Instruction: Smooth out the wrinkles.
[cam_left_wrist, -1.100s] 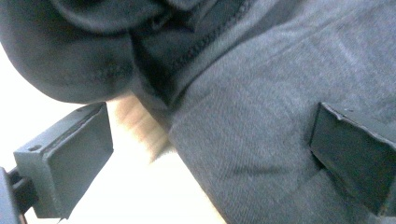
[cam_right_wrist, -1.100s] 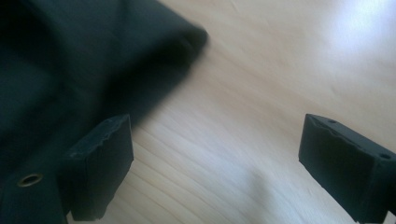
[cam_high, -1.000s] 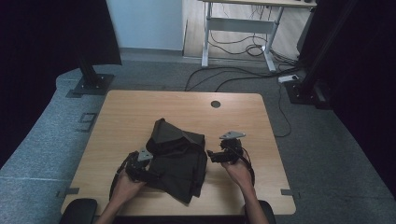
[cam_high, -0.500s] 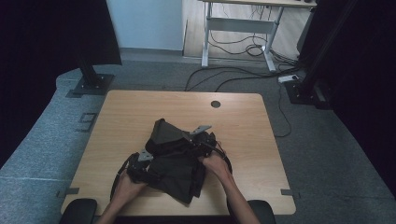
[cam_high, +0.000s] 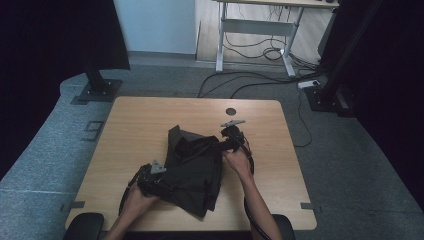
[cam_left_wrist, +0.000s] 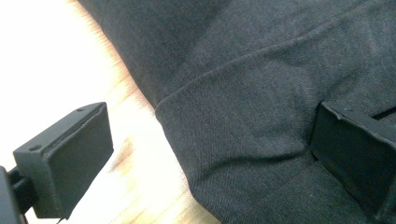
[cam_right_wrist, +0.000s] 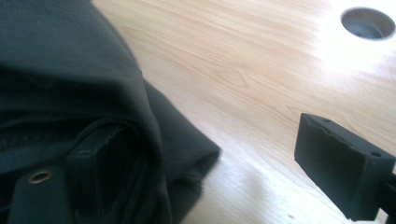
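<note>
Right hand-held gripper jaws apart at dark garment edge, bare table beyond

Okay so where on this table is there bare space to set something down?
Bare wood runs along the table's far edge up to the round hole, and down the left and right sides. The middle is crowded: the dark garment with the left gripper and right gripper at its edges.

One dark garment lies on one wooden table, worked by two tongs: left, right.
</note>
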